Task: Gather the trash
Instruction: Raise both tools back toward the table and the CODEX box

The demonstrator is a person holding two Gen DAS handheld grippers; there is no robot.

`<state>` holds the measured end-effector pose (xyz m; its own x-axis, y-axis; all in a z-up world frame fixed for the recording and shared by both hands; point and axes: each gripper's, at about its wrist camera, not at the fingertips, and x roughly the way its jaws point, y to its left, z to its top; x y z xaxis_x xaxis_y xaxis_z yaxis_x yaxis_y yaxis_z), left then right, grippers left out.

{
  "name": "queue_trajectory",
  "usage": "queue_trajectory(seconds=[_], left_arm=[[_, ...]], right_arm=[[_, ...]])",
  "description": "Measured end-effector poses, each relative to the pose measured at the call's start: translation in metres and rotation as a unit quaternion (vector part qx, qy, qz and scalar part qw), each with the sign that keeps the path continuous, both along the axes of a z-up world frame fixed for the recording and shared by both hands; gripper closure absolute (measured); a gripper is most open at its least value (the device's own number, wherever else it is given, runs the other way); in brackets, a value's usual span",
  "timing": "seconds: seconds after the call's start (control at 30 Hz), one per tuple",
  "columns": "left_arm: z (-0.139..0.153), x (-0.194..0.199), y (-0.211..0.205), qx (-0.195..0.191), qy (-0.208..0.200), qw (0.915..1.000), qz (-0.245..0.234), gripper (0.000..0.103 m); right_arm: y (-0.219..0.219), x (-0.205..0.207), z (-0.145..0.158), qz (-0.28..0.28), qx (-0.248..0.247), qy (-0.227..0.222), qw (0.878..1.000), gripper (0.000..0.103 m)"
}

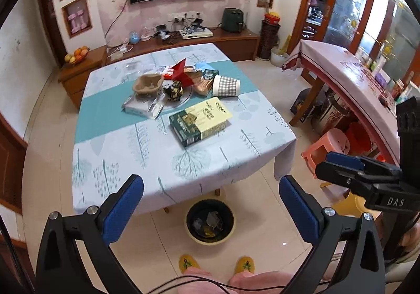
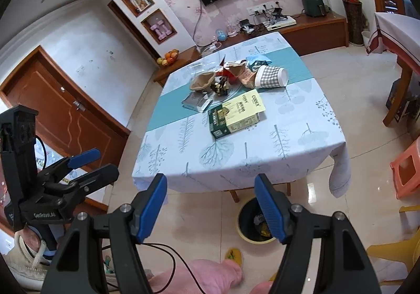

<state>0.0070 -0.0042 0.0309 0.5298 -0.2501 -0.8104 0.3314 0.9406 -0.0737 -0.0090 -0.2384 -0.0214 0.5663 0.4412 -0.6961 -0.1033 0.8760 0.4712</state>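
Trash lies in a heap on the table (image 1: 157, 162): a green and yellow box (image 1: 200, 119) nearest me, a checked paper cup (image 1: 226, 86) on its side, a brown pulp tray (image 1: 147, 84), a grey flat pack (image 1: 140, 107), a red wrapper (image 1: 181, 72). The box (image 2: 235, 113) and cup (image 2: 270, 76) also show in the right wrist view. A black bin (image 1: 210, 220) with trash inside stands on the floor by the table's near edge. My left gripper (image 1: 211, 204) is open and empty, held back from the table. My right gripper (image 2: 211, 204) is open and empty beside it.
A second table (image 1: 354, 76) with bottles stands to the right, with pink and orange stools (image 1: 328, 147) below it. A yellow chair (image 2: 393, 246) is at the right. A wooden TV cabinet (image 1: 210, 42) runs along the far wall. My slippered feet (image 1: 218, 263) stand before the bin.
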Motion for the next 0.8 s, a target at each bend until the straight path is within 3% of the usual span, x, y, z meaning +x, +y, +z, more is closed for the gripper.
queue_trajectory(seconds=[0.2,0.43,0.57,0.8], left_arm=[[-0.019,0.056,-0.006,0.002,0.017,0.9962,-0.086,0.001],[-0.066,0.146,-0.009,0.006,0.087,0.9801,-0.178,0.001],[-0.100,0.190,-0.020,0.030,0.115,0.9663,-0.229,0.001],[-0.161,0.233,-0.052,0.083,0.148,0.9368,-0.306,0.001]], right_arm=[[0.001,0.041,-0.012,-0.059,-0.010,0.014,0.998,0.033],[0.003,0.093,-0.045,-0.174,0.010,0.064,0.983,0.033],[0.014,0.118,-0.064,-0.225,0.018,0.093,0.970,0.033],[0.024,0.137,-0.090,-0.280,0.016,0.129,0.951,0.033]])
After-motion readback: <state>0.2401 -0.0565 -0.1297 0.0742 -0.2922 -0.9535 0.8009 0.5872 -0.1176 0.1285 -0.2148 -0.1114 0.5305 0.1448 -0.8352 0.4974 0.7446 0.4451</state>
